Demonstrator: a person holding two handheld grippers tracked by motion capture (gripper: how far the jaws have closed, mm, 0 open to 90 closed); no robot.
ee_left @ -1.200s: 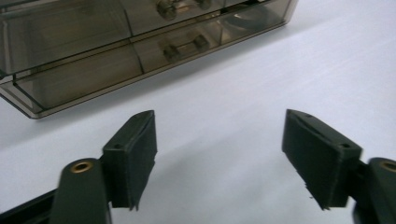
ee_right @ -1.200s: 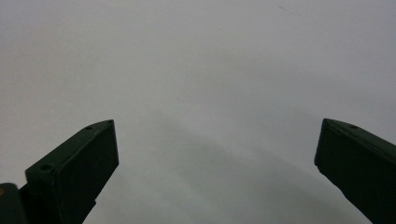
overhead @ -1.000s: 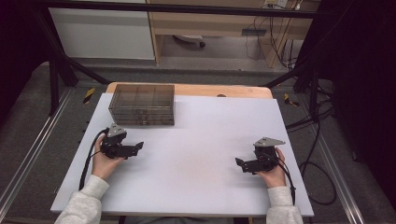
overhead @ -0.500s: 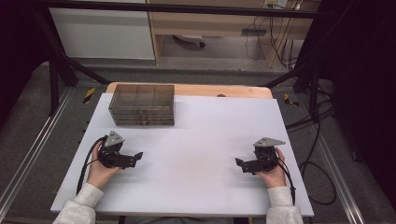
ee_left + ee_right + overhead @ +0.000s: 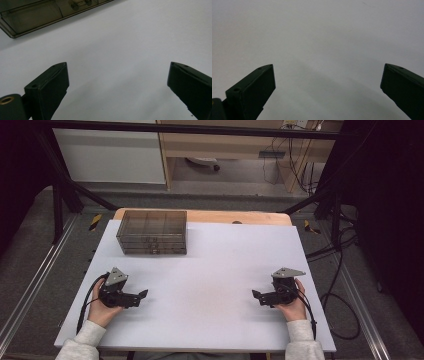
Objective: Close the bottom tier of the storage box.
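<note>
Left jaws: the left gripper (image 5: 141,295) stands spread wide with nothing between them, just bare white below; they have just been opening.
Right jaws: the right gripper (image 5: 256,295) gapes as wide, also empty, near the right edge of the surface (image 5: 215,285).
Hands: each rests low by the near edge, the two grippers well apart and pointing toward each other.
Drawer box: a smoky clear drawer box (image 5: 152,231) sits at the far left corner, drawers shut, its small knobs (image 5: 80,4) facing the person.
Step in hand: I judge the left hand is parked clear of the box, with no reach begun.
Doing it well: approach a knob level and square, close on it alone, and steady the box with the other jaws so it does not slide.
Surface: white sheet over a wooden top, otherwise bare.
Room: dark frame rails, grey floor, trailing cables at right, pale cabinets beyond.
</note>
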